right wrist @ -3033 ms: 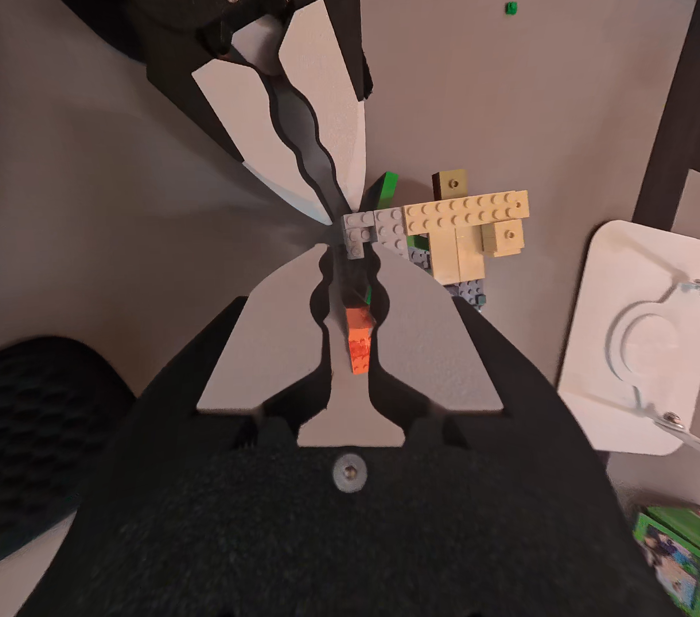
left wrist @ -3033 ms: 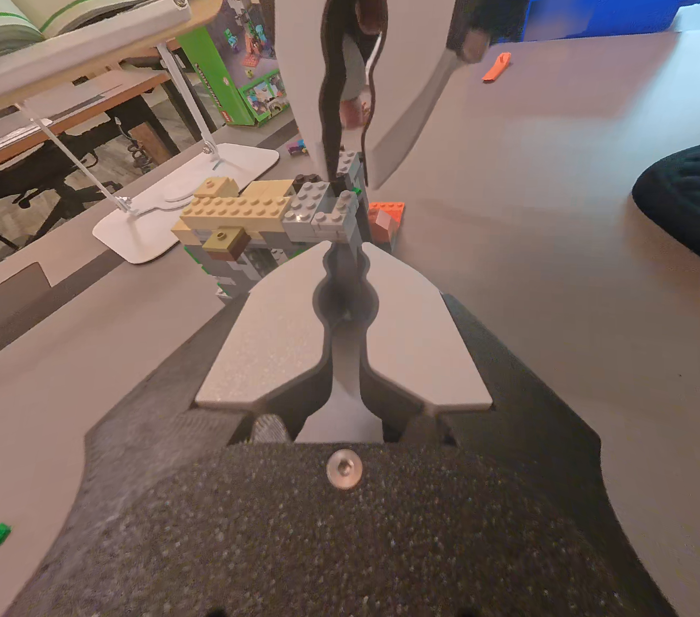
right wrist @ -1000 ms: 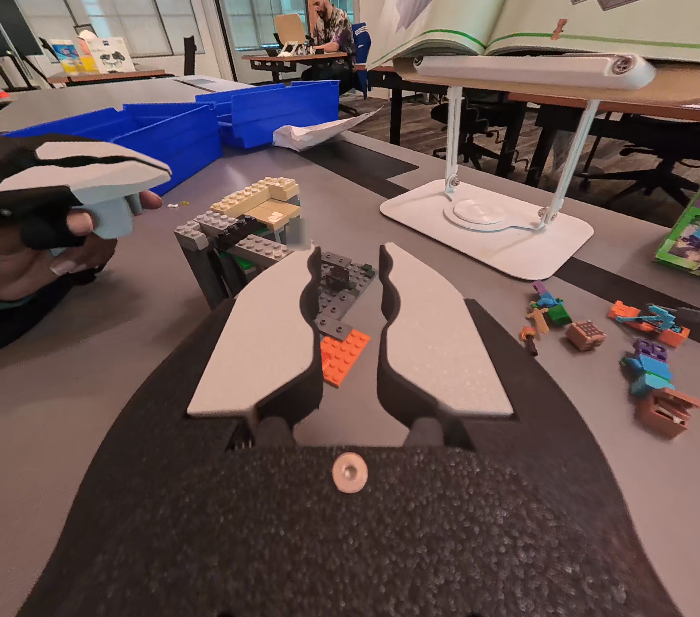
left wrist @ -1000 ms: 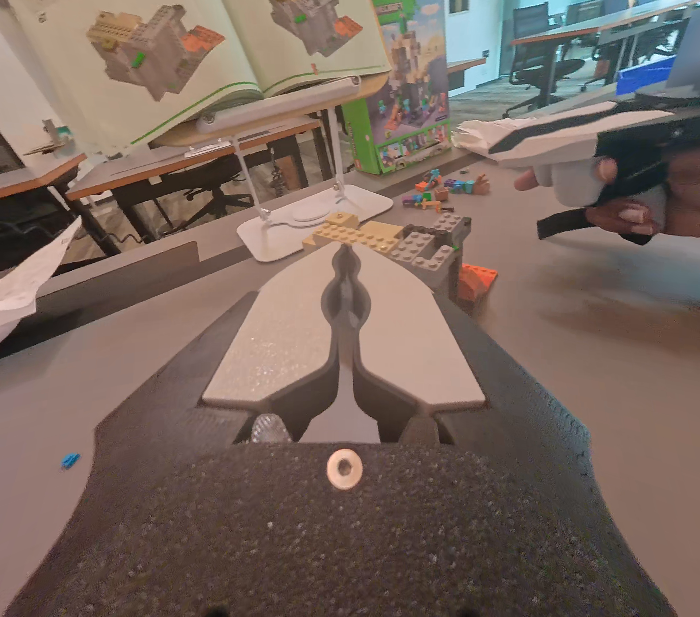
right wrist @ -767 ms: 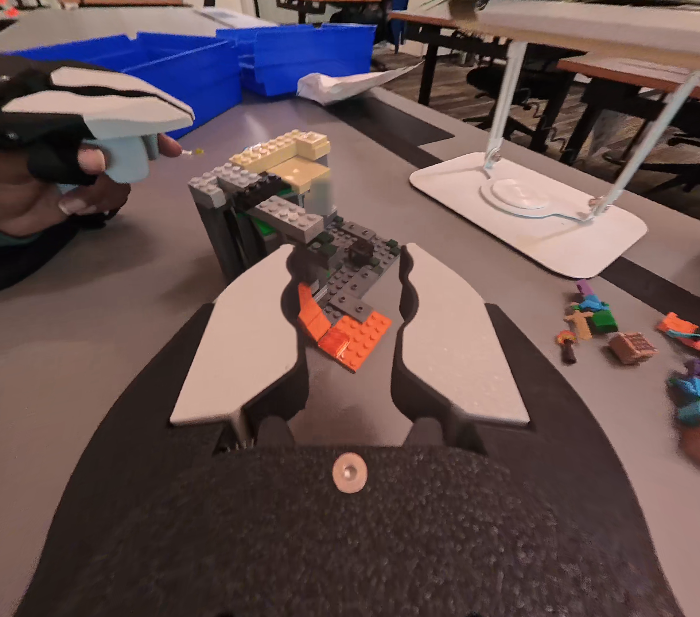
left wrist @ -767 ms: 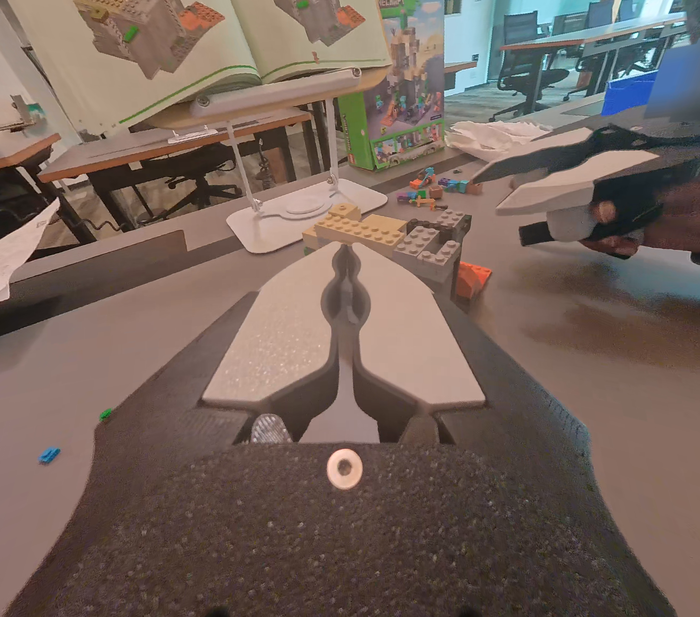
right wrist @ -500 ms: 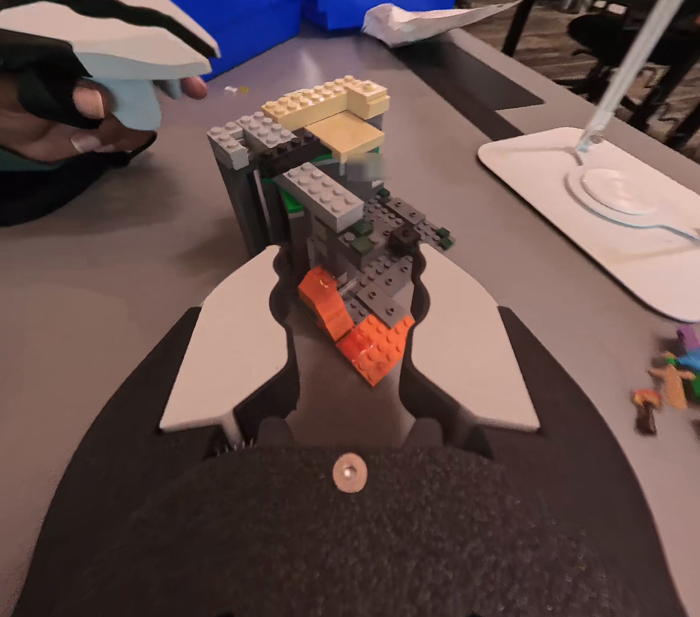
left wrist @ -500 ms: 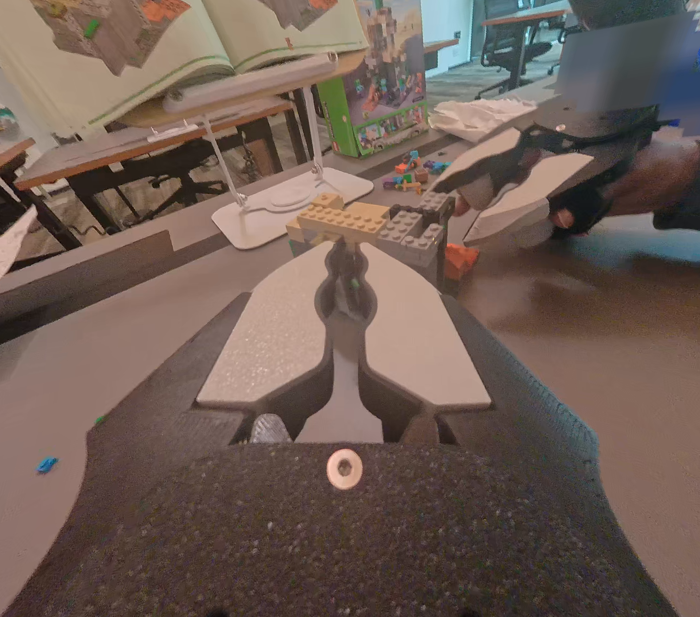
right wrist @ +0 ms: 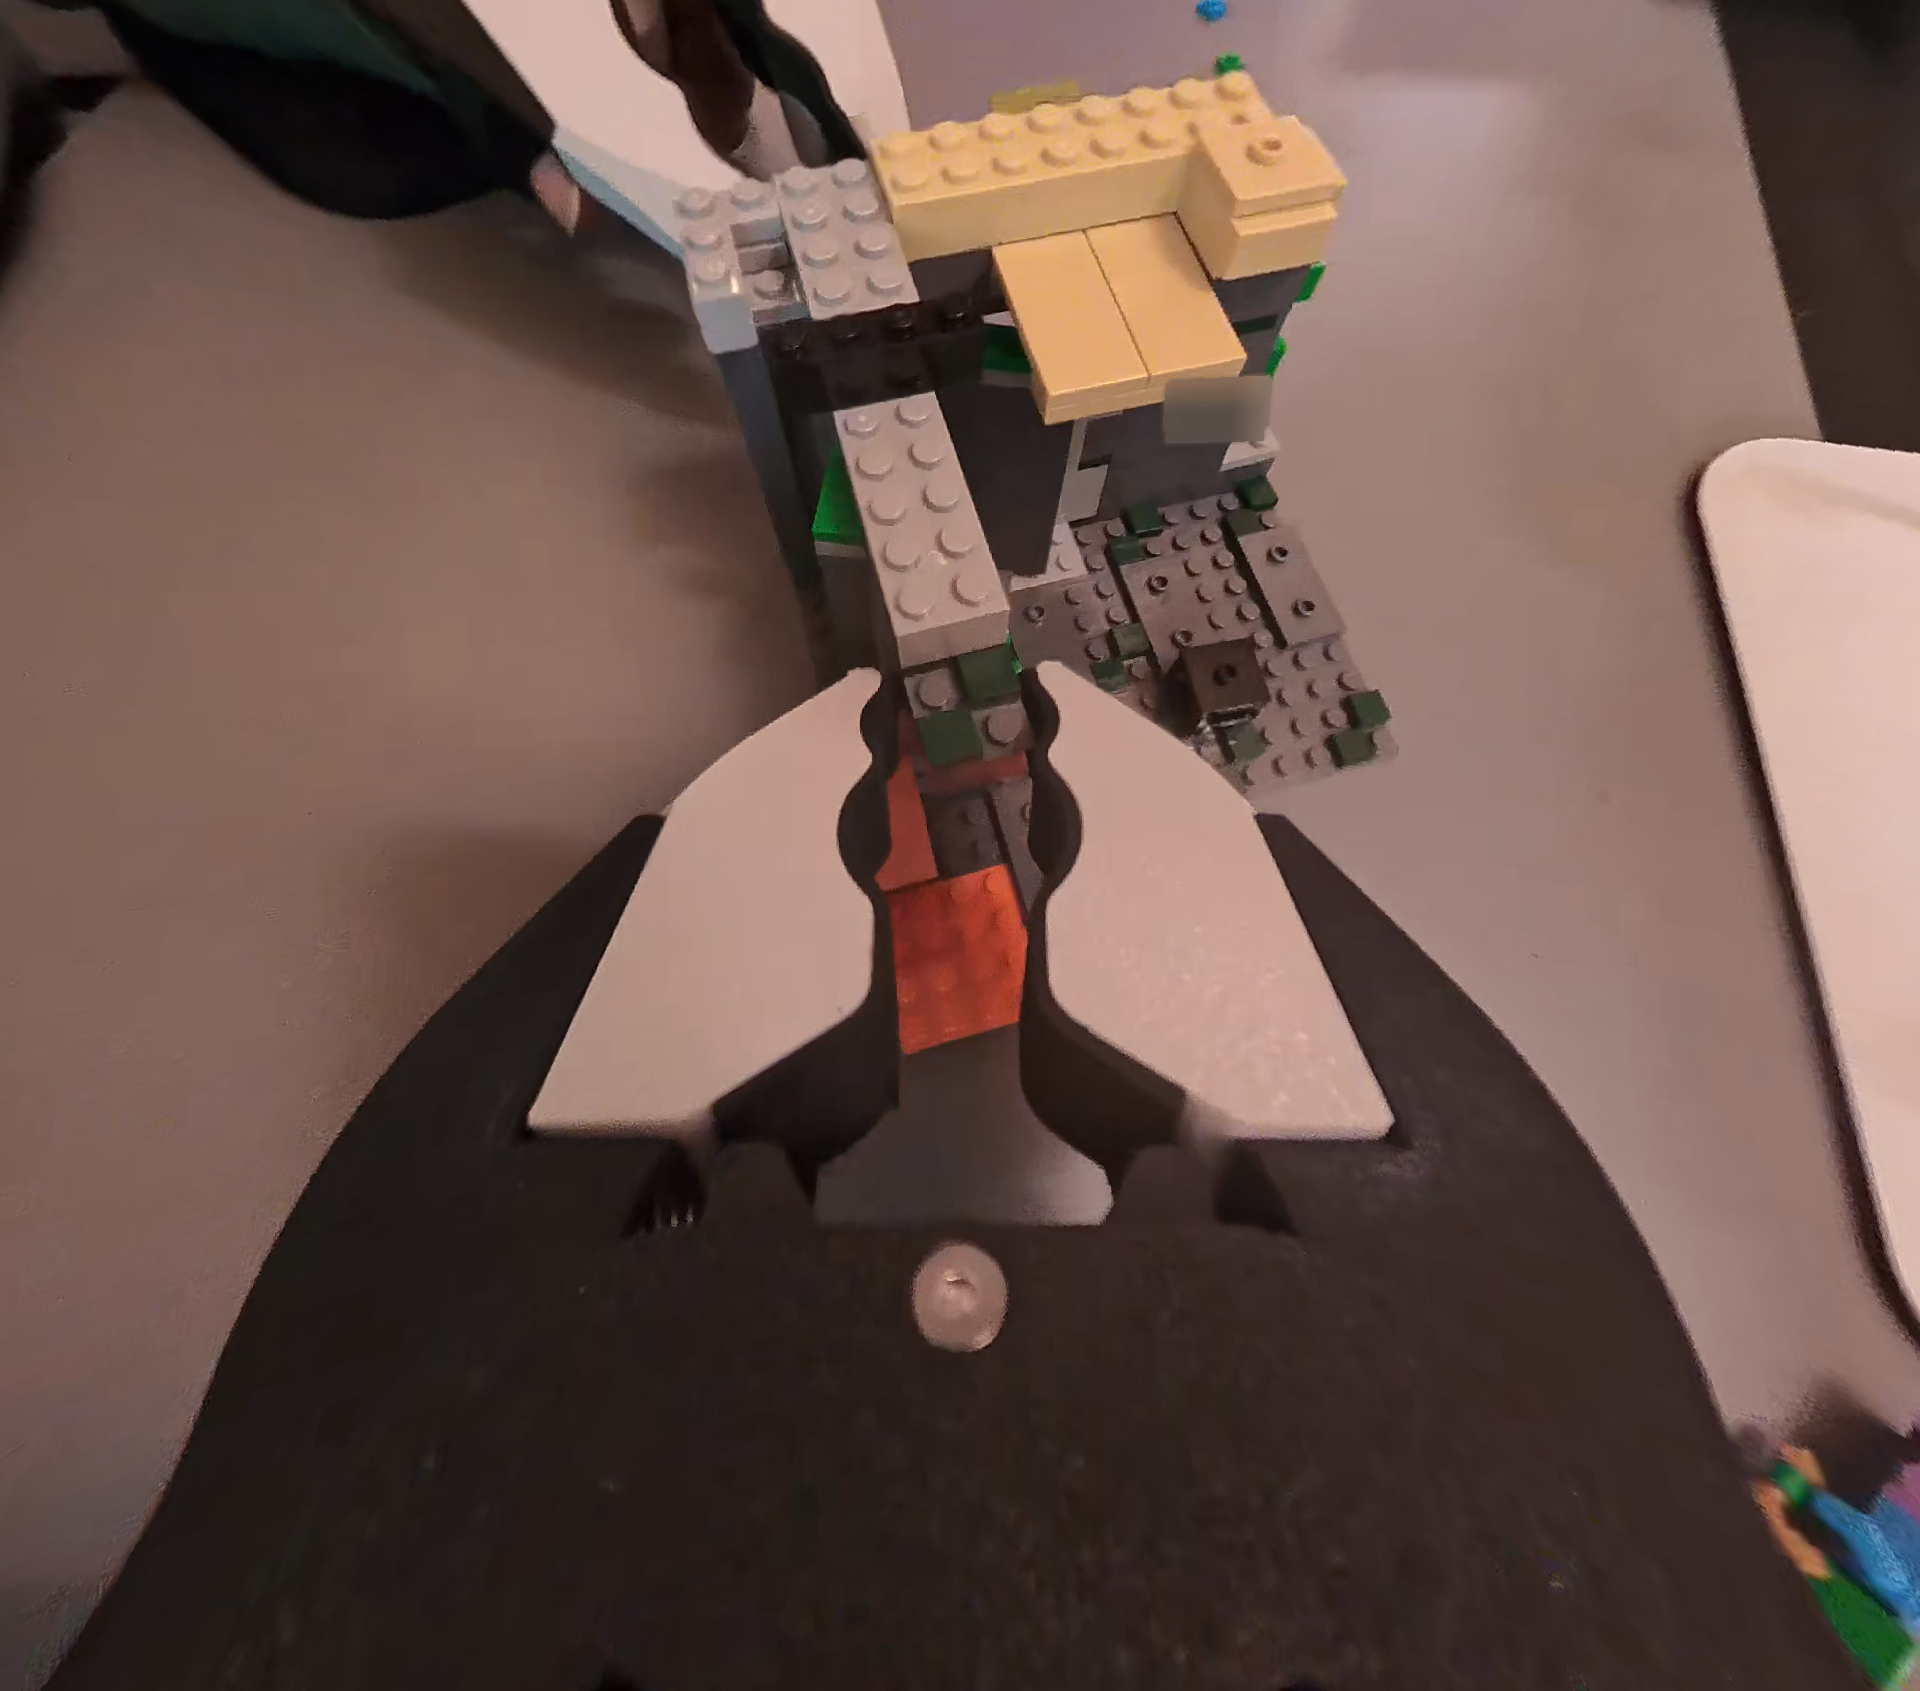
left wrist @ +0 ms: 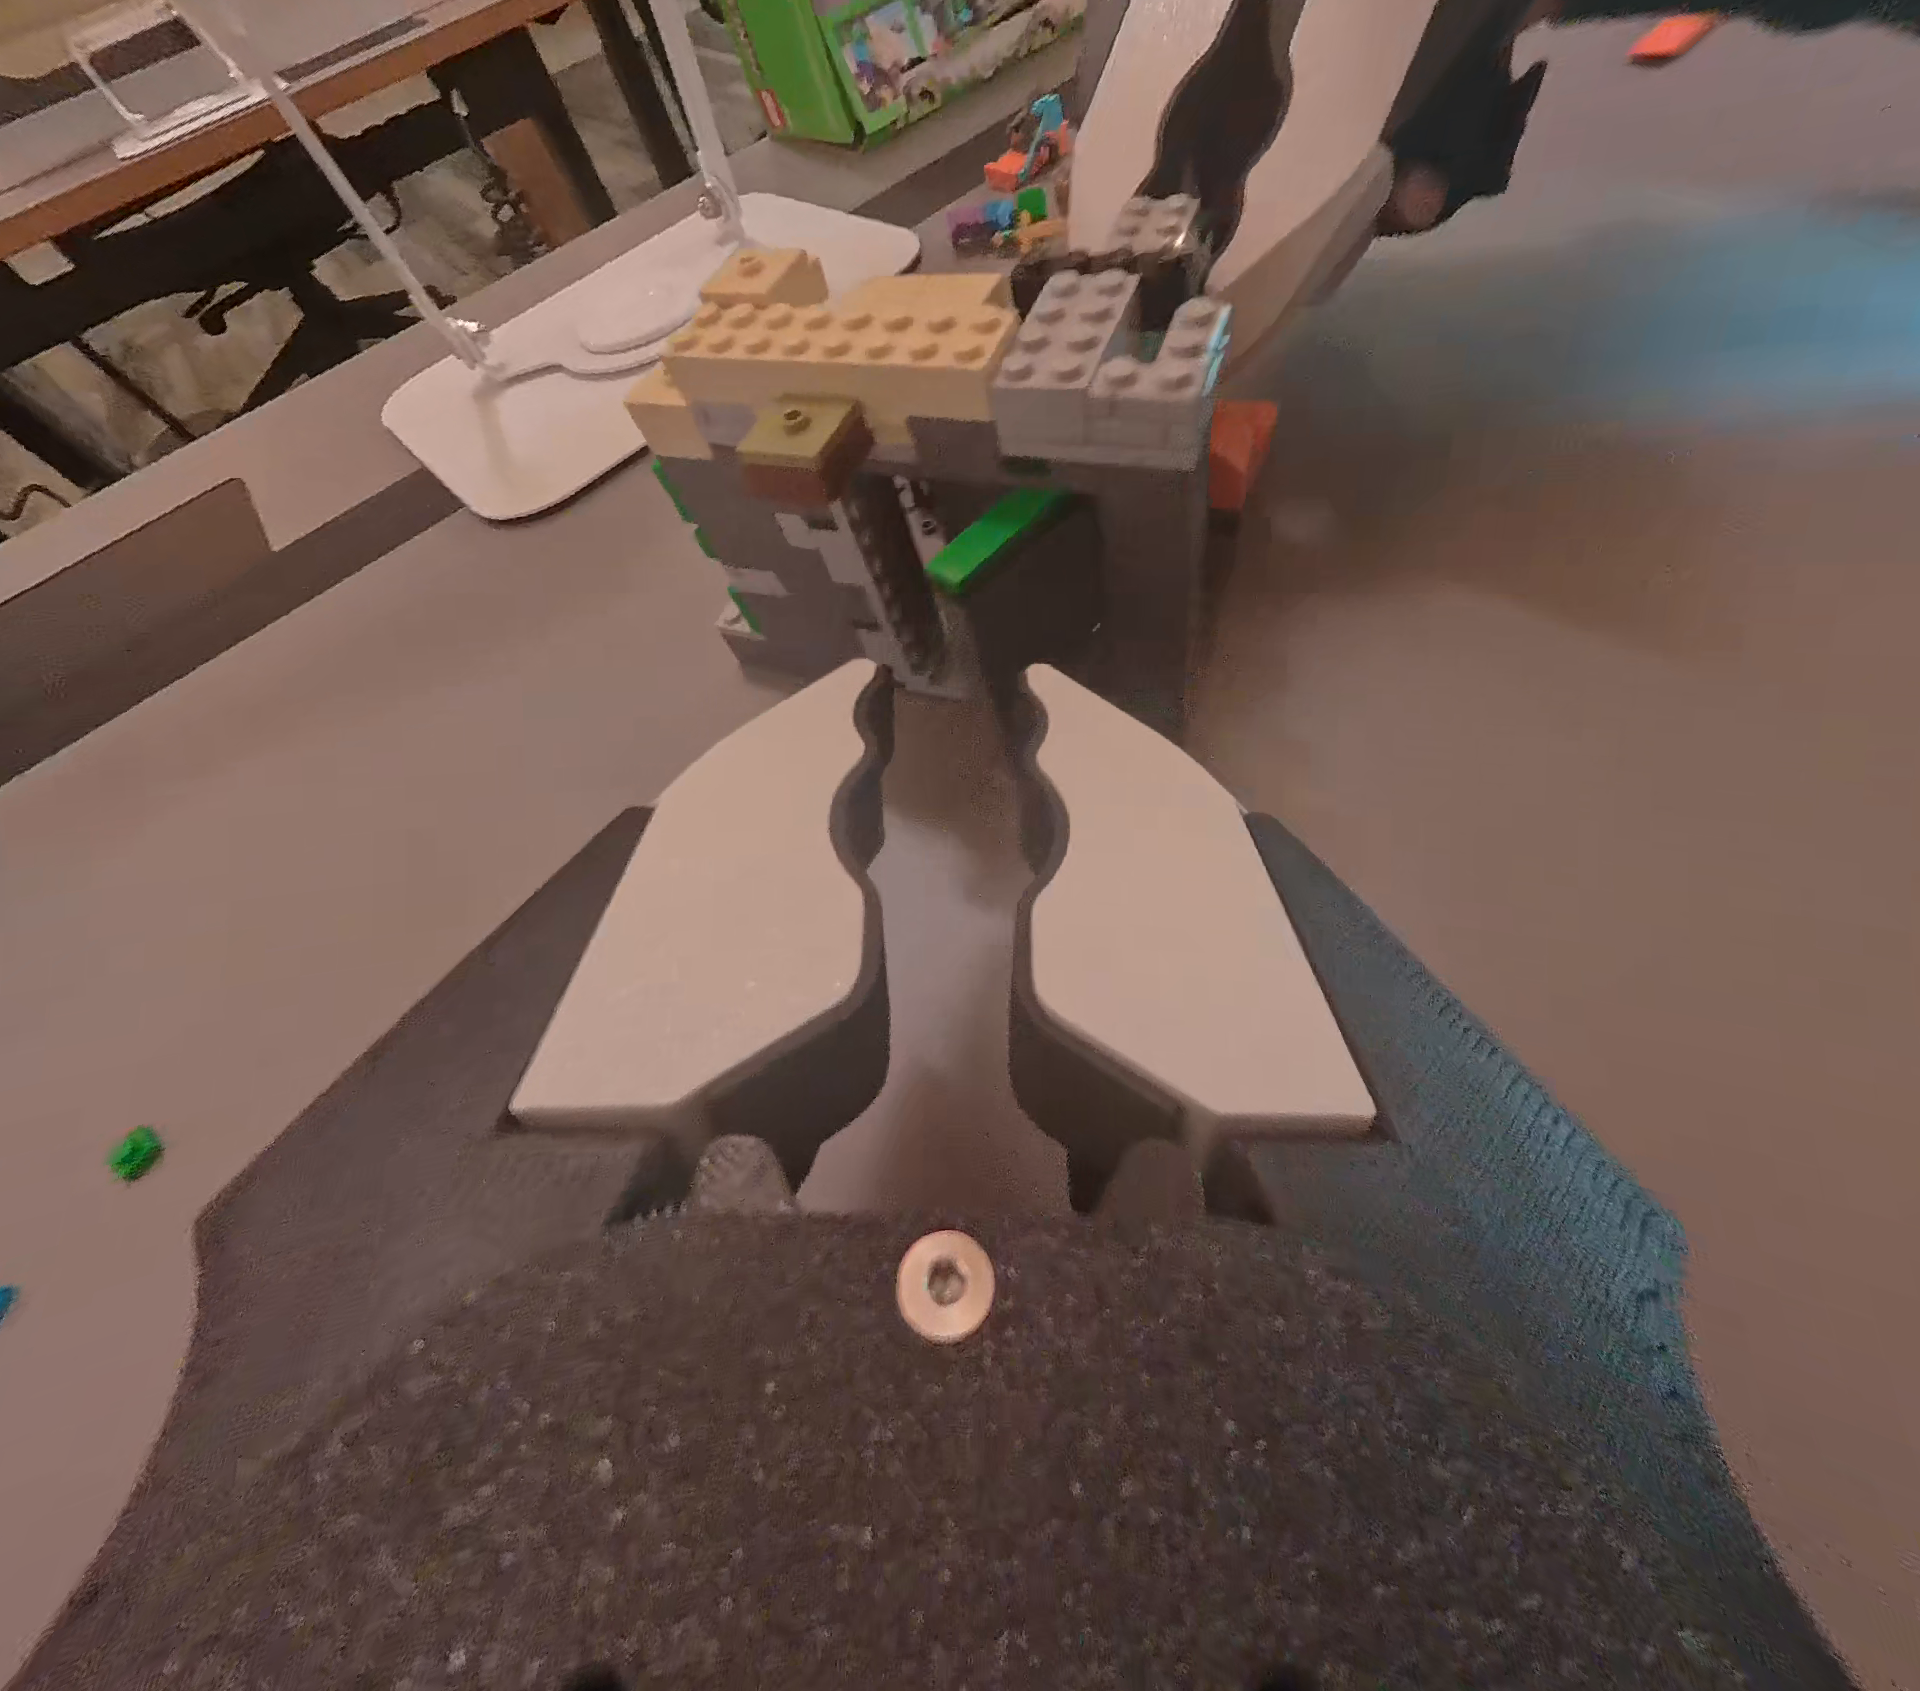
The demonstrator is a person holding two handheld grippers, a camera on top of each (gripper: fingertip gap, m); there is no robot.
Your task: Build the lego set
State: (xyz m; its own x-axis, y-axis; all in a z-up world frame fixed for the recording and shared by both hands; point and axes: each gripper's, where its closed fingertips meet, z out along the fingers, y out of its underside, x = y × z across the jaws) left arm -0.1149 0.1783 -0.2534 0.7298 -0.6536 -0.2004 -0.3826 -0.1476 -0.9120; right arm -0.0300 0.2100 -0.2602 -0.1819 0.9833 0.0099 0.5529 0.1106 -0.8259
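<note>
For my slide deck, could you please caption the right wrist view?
Right gripper straddles the orange-and-grey front of a brick model on a grey table.

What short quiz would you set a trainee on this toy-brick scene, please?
1. True or false: tan studded plates top the grey toy-brick model standing on the grey table.
2. Which colour of brick lies between the fingers of the right gripper? A blue, B orange, C yellow.
3. Name the colour of the slanted smooth tile on the model's wall facing the left gripper.
Key: 1 true; 2 B, the orange studded plate; 3 green.
</note>
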